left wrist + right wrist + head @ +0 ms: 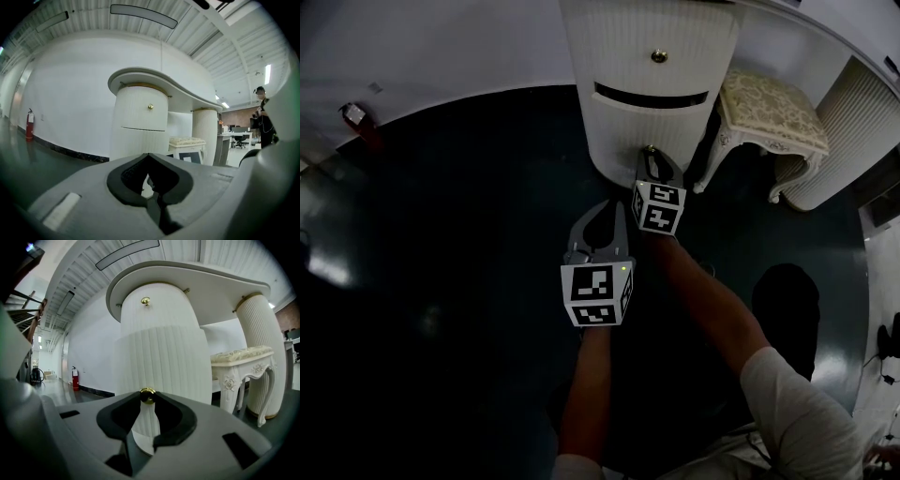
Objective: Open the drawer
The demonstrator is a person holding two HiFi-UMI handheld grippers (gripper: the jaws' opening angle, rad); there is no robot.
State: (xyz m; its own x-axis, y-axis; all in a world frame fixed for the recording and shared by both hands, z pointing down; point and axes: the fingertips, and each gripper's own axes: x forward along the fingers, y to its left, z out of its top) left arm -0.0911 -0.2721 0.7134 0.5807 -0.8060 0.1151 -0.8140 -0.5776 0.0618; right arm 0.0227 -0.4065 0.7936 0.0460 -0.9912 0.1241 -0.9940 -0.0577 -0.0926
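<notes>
Right gripper (653, 161) pinches the brass knob (147, 395) of the lower drawer (161, 362), which is already partly out. It is best pulled straight back, level, grip firm. Left gripper (149, 158) hangs behind, jaws together, empty.

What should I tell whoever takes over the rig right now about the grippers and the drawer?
Right gripper: fingers closed on the lower drawer's gold knob.
Left gripper: shut, empty, set back nearer the person, touching nothing.
Lower drawer: looks partly pulled out; the head view shows a dark gap behind its front. Upper drawer closed.
Done: knob gripped, and the pull seems begun.
Left: probably pull straight back until the drawer is open, then release the knob.
</notes>
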